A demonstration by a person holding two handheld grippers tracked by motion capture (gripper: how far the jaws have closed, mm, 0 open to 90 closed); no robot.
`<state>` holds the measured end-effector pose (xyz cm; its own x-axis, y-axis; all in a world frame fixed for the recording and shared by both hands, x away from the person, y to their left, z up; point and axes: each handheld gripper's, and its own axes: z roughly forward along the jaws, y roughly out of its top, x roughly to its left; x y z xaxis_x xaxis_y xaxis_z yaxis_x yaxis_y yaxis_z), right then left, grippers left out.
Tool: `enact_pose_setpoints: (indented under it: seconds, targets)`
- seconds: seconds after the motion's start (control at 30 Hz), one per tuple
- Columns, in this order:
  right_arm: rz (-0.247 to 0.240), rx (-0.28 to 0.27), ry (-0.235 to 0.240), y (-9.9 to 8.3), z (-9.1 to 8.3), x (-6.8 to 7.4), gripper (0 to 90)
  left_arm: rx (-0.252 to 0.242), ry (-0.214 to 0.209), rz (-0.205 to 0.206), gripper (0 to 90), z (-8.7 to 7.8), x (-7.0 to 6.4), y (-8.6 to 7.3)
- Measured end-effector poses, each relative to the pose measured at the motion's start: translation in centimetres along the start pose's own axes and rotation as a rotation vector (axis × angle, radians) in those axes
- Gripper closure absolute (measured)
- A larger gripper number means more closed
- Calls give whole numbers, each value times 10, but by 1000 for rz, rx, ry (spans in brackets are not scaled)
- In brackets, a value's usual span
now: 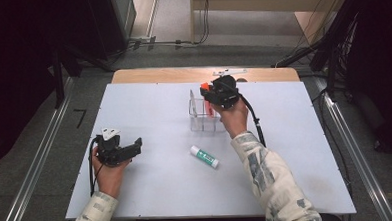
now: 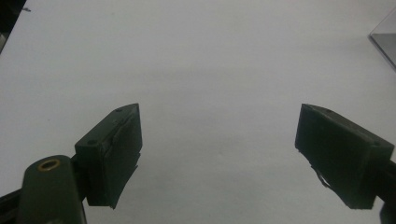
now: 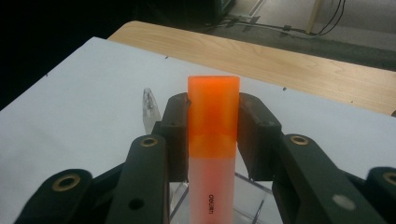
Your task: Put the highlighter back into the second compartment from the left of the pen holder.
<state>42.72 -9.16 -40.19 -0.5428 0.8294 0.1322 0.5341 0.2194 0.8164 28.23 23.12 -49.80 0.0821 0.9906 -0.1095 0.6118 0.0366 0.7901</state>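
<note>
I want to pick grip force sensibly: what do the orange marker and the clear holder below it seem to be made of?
Orange marker: looks like smooth, hard plastic, its cap translucent and slightly glossy, its pale barrel printed. Clear holder: probably rigid acrylic or similar clear plastic, since the table shows through its thin flat walls. Glass cannot be ruled out.

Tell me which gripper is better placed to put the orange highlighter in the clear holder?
The right gripper: it is shut on the orange highlighter, directly over the clear holder. The left gripper rests open, far aside.
</note>
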Motion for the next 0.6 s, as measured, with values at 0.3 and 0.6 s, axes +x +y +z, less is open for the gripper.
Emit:
enact_pose_setpoints:
  seconds: [0.3, 0.6]
  targets:
    - [-5, 14, 0, -13, 0, -2, 639, 3, 2, 3, 154, 0, 0, 0]
    - [-19, 26, 1, -20, 1, -1, 631, 2, 0, 4, 154, 0, 0, 0]
